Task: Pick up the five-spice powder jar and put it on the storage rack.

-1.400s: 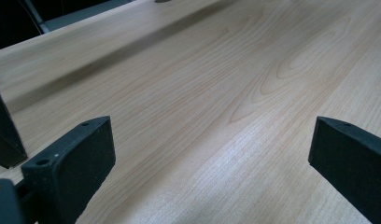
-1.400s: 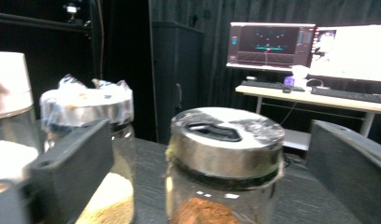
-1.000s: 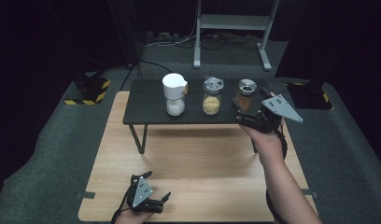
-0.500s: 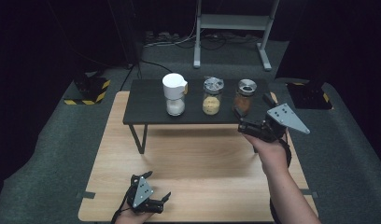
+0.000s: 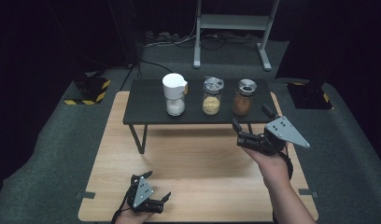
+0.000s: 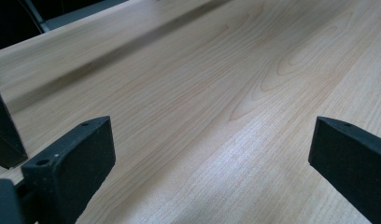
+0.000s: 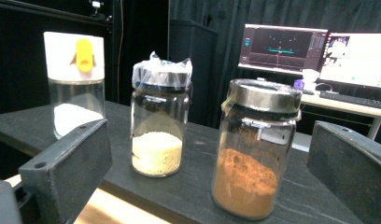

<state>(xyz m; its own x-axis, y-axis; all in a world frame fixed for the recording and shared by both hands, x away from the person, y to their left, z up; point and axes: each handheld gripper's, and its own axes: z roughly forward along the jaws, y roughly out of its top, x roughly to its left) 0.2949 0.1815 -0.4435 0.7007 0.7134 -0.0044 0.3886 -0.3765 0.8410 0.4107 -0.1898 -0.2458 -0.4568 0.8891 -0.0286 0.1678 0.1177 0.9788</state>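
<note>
Nearest, low at the front edge of the pale wooden counter (image 5: 198, 163), the left claw (image 5: 153, 198) rests with jaws spread wide, nothing between them. Further on, the right claw (image 5: 242, 133) hangs jaws apart and empty just before the black shelf (image 5: 146, 105). On it stand three unlabelled jars in a row: brown powder (image 7: 254, 154) nearest, yellow grains (image 7: 158, 123) with crinkled film under the lid, white-capped dispenser (image 7: 75, 79) partly cut off behind a jaw; distant monitor text is unreadable.

Glossy glass jar (image 7: 253, 149) with seemingly metal lid on a matt black shelf (image 7: 188, 186).
</note>
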